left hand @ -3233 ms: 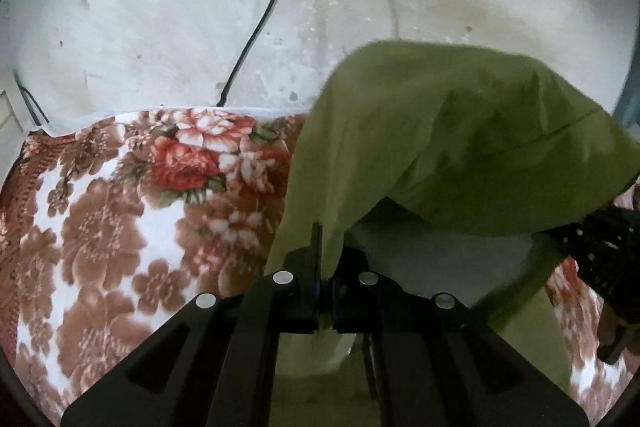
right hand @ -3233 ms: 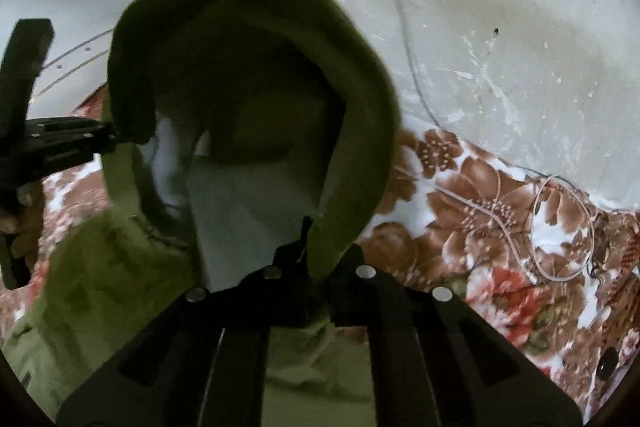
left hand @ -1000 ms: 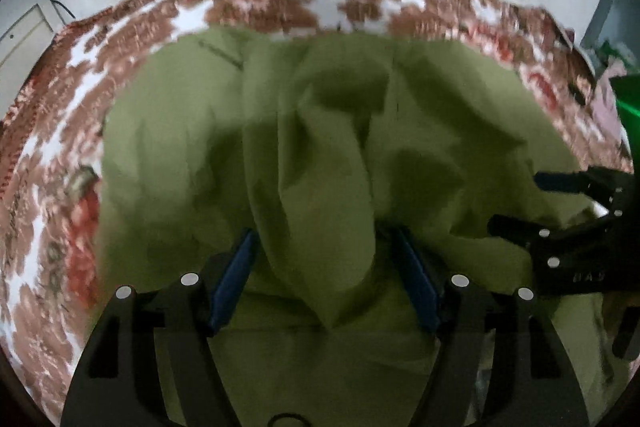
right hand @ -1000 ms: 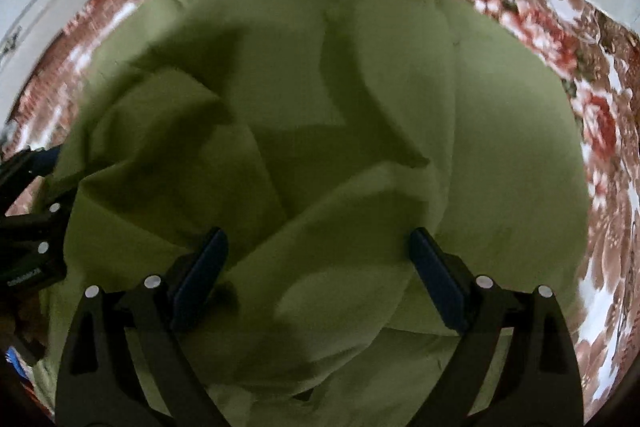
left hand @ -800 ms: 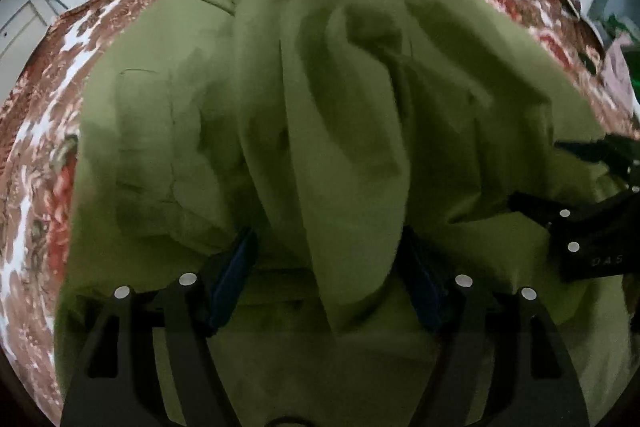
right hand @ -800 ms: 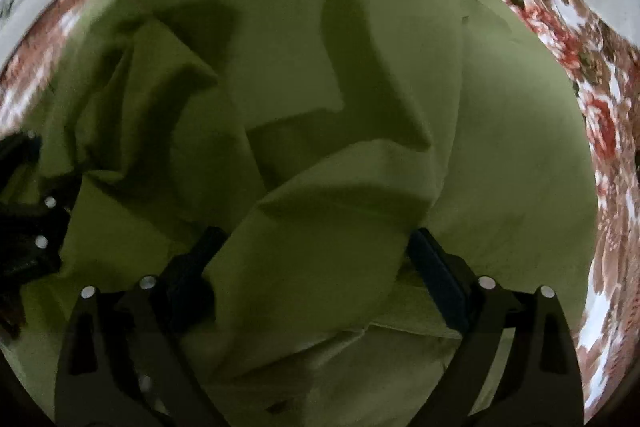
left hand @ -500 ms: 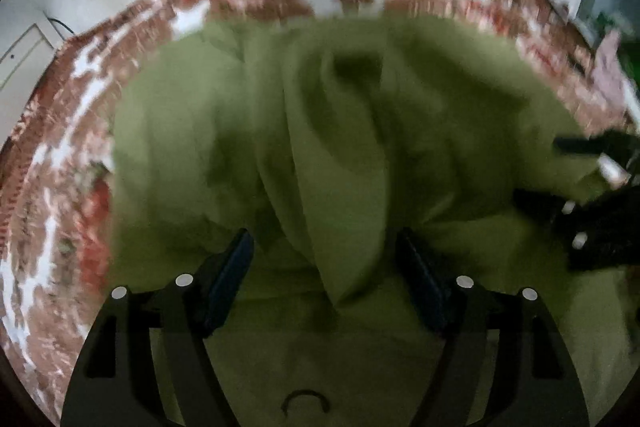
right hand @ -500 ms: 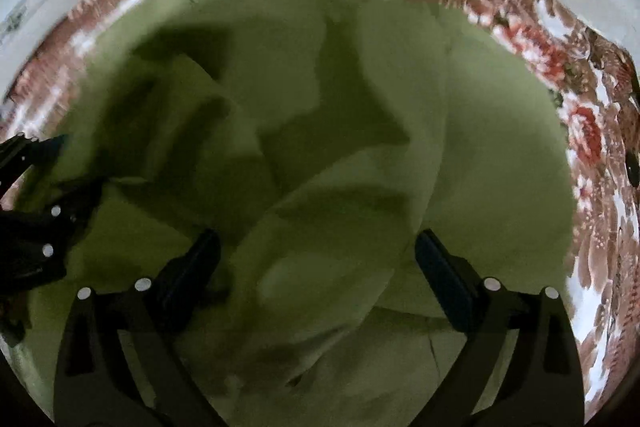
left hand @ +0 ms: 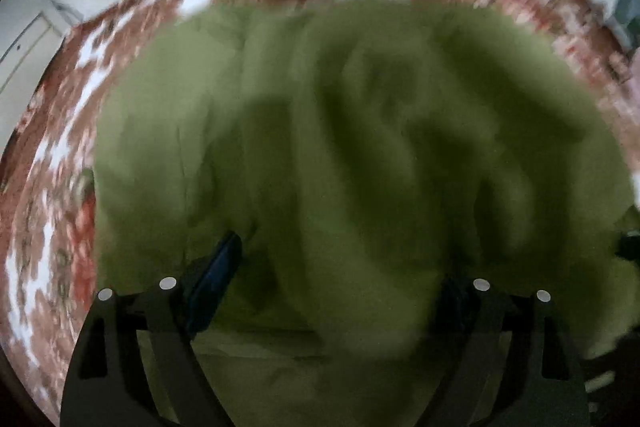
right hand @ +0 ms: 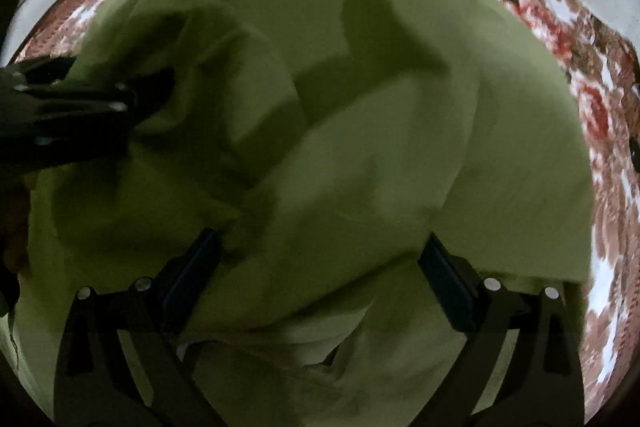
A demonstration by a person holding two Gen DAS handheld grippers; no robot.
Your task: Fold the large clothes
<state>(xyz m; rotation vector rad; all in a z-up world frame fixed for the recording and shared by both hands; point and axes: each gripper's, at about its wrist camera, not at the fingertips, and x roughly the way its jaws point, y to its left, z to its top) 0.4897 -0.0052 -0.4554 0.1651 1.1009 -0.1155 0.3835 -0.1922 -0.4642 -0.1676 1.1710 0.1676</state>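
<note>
Green garment [left hand: 360,147] blurred over floral blanket [left hand: 52,187], bunched between spread, empty left tongs [left hand: 340,267] and right tongs [right hand: 320,255].

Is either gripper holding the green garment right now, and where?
Neither. Both the left gripper and right gripper are open, with the green garment bunched loosely between their fingers.

Both tongs released the green garment [right hand: 360,147], now lying heaped.
</note>
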